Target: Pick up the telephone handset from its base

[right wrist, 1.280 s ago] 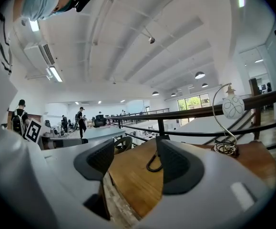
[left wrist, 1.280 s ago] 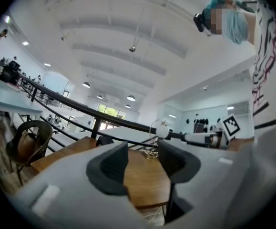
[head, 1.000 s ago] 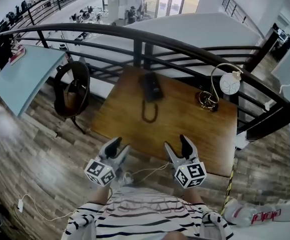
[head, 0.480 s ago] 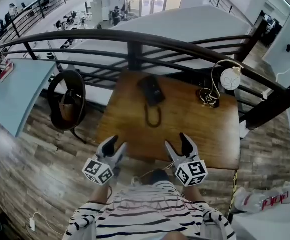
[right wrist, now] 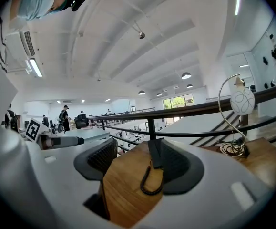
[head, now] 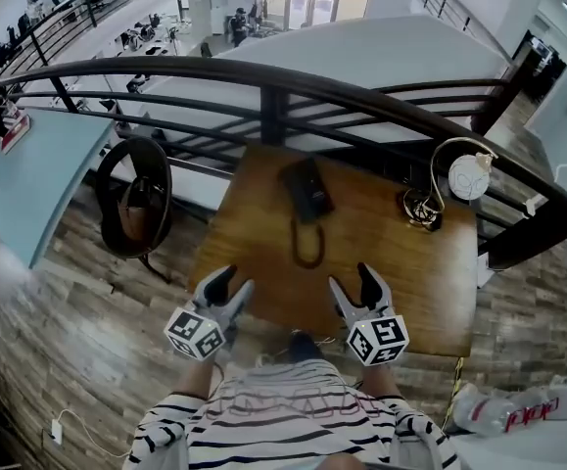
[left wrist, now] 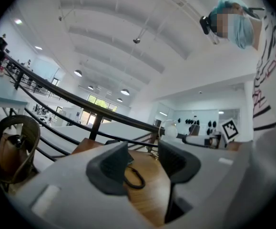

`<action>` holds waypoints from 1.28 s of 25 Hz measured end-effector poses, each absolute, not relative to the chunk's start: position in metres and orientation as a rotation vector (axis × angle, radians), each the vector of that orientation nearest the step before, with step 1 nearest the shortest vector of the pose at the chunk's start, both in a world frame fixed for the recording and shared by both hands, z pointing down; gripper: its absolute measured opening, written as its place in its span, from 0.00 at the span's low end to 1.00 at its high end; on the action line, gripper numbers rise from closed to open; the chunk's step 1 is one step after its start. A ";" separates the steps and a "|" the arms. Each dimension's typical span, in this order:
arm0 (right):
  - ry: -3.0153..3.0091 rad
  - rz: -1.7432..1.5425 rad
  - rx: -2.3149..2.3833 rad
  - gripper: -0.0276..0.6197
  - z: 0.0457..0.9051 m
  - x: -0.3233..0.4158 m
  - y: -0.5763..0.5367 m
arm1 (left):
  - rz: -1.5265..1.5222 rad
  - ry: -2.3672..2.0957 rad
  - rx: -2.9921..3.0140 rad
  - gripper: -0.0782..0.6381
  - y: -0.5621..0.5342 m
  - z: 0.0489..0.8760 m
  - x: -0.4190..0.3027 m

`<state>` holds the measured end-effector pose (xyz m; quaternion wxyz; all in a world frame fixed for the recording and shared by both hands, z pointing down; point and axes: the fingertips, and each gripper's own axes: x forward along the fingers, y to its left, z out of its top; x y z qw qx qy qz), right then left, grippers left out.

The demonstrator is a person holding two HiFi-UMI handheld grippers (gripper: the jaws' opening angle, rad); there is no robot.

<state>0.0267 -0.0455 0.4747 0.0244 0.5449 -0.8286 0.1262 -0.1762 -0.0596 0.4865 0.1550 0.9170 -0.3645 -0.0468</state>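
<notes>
This is an open-plan office. Staffed desks fill the frame's upper left, beyond a dark mezzanine railing.

Black telephone lies flat at the wooden table's far side, handset cradled, its coiled cord looping toward the near edge.

1. No text can be read in any view
2. White bag on the floor bears red lettering, too blurred to make out
3. Left gripper and right gripper carry black-and-white square markers, patterns only
</notes>
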 end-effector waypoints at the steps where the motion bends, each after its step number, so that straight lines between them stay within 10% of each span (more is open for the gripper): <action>1: -2.566 0.390 1.673 0.49 0.476 0.028 -0.055 | -0.131 -1.054 2.624 0.38 -0.067 0.487 -0.176; 32: -2.493 0.229 1.257 0.37 0.595 0.102 -0.346 | 0.077 -1.063 2.443 0.38 -0.352 0.608 -0.047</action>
